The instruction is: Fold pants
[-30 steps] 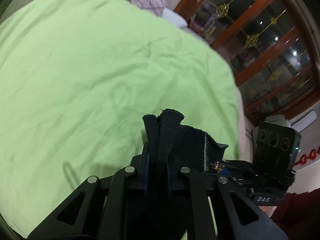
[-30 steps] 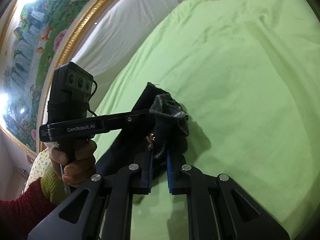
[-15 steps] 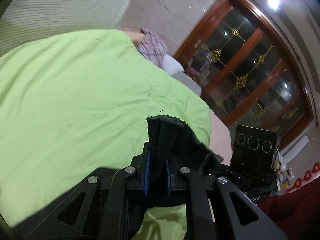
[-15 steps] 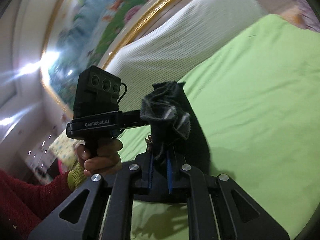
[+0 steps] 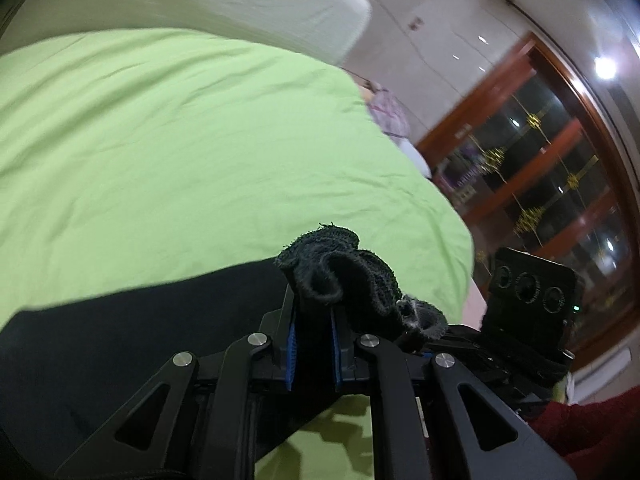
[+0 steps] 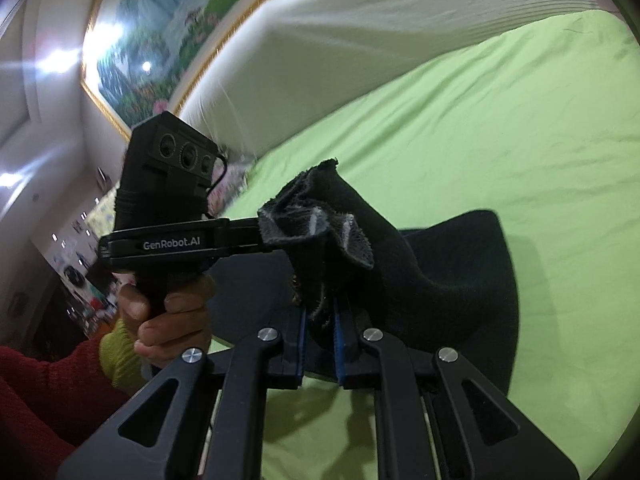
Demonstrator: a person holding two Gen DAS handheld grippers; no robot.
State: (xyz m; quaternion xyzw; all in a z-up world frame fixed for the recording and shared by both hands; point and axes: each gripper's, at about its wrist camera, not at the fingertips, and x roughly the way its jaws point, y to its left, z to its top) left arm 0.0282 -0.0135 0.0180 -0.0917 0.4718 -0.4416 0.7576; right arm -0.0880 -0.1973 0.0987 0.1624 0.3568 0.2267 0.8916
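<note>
Left tool [image 5: 313, 340] clamped on black pants [image 5: 120, 340], right tool [image 6: 321, 344] gripping bunched pants edge

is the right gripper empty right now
No, the right gripper is shut on a bunched edge of the black fabric pants above the green bedsheet.

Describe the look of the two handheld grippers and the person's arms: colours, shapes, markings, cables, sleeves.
Both grippers are matte black with linkage arms, triangular cut-outs, silver pivot screws and blue ribbed pads. Seen from the right wrist, the left gripper reads "GenRobot.AI" in white beneath a black three-lens camera box with a thin black cable. The left hand is bare, with a yellow-green cuff under a dark red knitted sleeve.
</note>
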